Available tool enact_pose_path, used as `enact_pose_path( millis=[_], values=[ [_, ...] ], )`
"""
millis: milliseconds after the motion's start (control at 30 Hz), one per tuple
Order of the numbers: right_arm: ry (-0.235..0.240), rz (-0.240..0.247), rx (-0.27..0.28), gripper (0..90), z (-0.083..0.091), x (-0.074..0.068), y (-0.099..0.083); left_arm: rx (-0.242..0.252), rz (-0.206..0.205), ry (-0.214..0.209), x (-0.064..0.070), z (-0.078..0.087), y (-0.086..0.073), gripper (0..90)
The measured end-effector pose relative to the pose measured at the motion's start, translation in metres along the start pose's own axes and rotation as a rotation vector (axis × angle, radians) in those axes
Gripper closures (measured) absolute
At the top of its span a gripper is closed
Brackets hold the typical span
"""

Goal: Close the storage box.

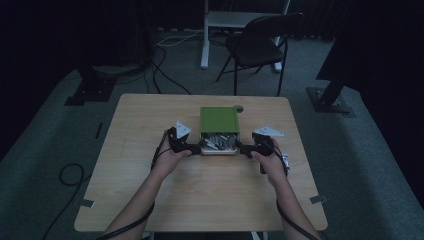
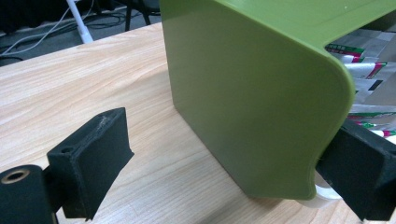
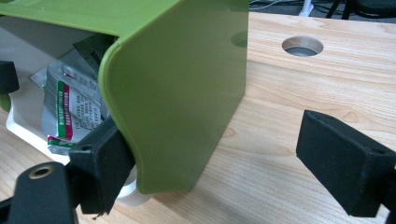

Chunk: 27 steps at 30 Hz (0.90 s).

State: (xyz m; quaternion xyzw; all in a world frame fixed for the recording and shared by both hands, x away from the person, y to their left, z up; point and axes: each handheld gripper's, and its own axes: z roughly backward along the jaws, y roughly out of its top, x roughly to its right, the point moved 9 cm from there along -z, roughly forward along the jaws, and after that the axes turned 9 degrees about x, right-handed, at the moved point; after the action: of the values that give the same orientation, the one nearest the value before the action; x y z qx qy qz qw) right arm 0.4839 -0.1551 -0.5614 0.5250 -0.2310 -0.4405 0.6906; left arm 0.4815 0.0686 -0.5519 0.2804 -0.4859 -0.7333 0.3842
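A squat green plastic box with rounded corners [image 1: 219, 120] sits near the middle of the pale wood-grain desk [image 1: 140, 180], a little toward the far edge. Its white inner drawer [image 1: 218, 150] is slid out toward the person, showing a heap of silvery foil sachets [image 1: 219, 141] with red and green print.

The left claw [image 1: 192, 148] is at the box's near left corner. In the left gripper view its jaws are spread wide: one black pad stands free over the bare desk, well apart from the green wall [image 2: 252, 98], while the other sits at the front edge of the box, against the rounded corner and above the white drawer lip [image 2: 322, 196]. It grips nothing.

The right claw [image 1: 245, 148] mirrors it at the near right corner. In the right gripper view its jaws also stand wide open: one pad is tucked just inside the box opening, touching the green edge [image 3: 177, 93] beside the sachets [image 3: 65, 112], and the other hovers clear over the desk on the outside of the wall.

A round hole in the desktop [image 3: 302, 45] lies beyond the box (near its far right corner). Behind the desk stand a dark folding chair [image 1: 260, 45] and a white stand [image 1: 235, 22], with cables [image 1: 165, 70] trailing across the grey carpeted floor.
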Motion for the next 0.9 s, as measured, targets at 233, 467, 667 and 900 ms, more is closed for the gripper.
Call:
enact_pose_path(
  millis=[233,467,667,900],
  values=[
    [0.018,0.001,0.023,13.9,0.002,-0.005,0.003,0.006,0.002,-0.017,0.004,0.000,0.000,7.9],
    [0.029,-0.008,0.052,13.8,0.006,-0.011,0.007,0.037,0.010,-0.054,0.015,0.006,0.009,7.9],
    [0.032,0.003,0.067,13.7,0.011,-0.012,0.008,0.055,0.026,-0.056,0.020,0.015,0.013,7.9],
    [0.030,0.019,0.052,13.7,0.017,-0.012,0.006,0.067,0.028,-0.047,0.020,0.021,0.011,7.8]
  ],
)
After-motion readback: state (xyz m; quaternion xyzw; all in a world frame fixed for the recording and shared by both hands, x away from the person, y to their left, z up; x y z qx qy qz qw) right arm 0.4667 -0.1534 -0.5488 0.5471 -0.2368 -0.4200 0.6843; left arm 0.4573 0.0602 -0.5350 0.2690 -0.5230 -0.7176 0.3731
